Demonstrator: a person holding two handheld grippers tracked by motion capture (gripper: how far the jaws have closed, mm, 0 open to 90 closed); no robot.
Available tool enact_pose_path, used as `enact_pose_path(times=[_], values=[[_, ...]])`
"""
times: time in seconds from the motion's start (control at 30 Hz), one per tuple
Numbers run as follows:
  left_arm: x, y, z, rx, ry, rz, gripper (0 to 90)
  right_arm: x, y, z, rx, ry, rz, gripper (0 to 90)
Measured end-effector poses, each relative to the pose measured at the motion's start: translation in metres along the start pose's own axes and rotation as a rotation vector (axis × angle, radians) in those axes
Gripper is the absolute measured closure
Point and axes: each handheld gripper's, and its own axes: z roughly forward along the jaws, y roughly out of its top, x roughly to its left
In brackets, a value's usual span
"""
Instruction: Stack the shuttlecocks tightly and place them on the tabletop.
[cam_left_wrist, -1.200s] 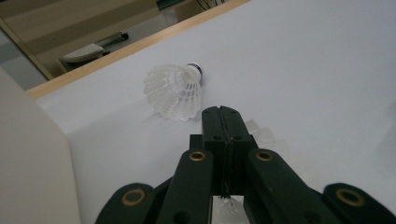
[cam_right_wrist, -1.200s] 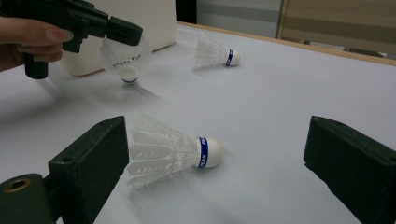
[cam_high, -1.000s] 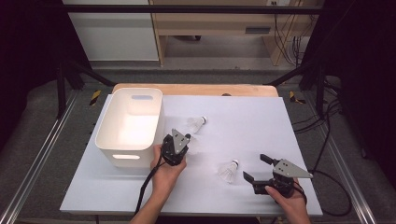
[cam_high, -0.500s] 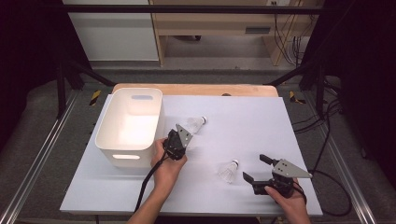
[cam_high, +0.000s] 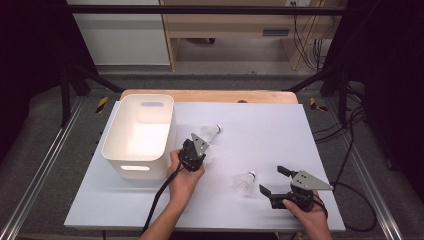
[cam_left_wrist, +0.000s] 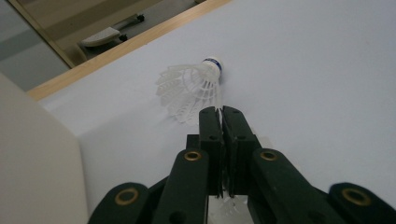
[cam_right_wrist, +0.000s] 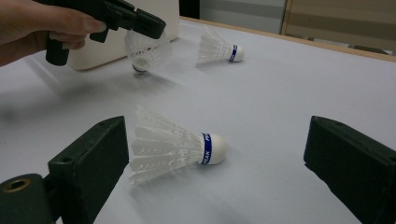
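We have the left gripper (cam_high: 200, 152) clamped thin on the feather skirt of one shuttlecock (cam_right_wrist: 145, 52), lifted just off the table (cam_high: 280, 125) beside the white bin (cam_high: 139, 135); the jaws have just eased apart a hair, skirt still pinched between them in the left gripper view. Risk one: grip is on flexible feathers only, cork hanging down, so any further easing or a quick swing toward the bin likely drops it short of the rim. Risk two: the far shuttlecock (cam_left_wrist: 194, 88) lies just ahead of the left jaws; a low sweep could knock it away. Right gripper (cam_high: 276, 181) sits wide open, nothing held, its jaws bracketing the near shuttlecock (cam_right_wrist: 175, 149) lying on its side; closing off-centre may crush feathers or roll it out.
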Motion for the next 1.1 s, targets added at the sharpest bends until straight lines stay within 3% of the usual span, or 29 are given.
enact_pose_path(times=[0.13,0.4,0.67,0.9,1.1], values=[[-0.005,0.001,0.006,0.002,-0.029,-0.043,86.0,0.000,0.000,0.000,0.001,0.003,0.002,6.6],[-0.015,0.000,0.013,0.008,-0.041,-0.045,81.5,-0.001,0.000,-0.001,-0.004,0.000,0.002,6.4],[-0.019,0.001,0.011,-0.021,-0.037,-0.014,68.0,-0.002,0.000,-0.002,-0.004,0.000,0.001,6.3],[-0.022,-0.001,0.011,-0.015,-0.078,-0.063,54.1,-0.001,0.000,-0.002,0.001,0.003,-0.002,6.2],[-0.022,-0.002,0.007,-0.051,-0.090,-0.064,38.9,-0.001,0.000,-0.002,0.001,0.003,-0.003,6.2]])
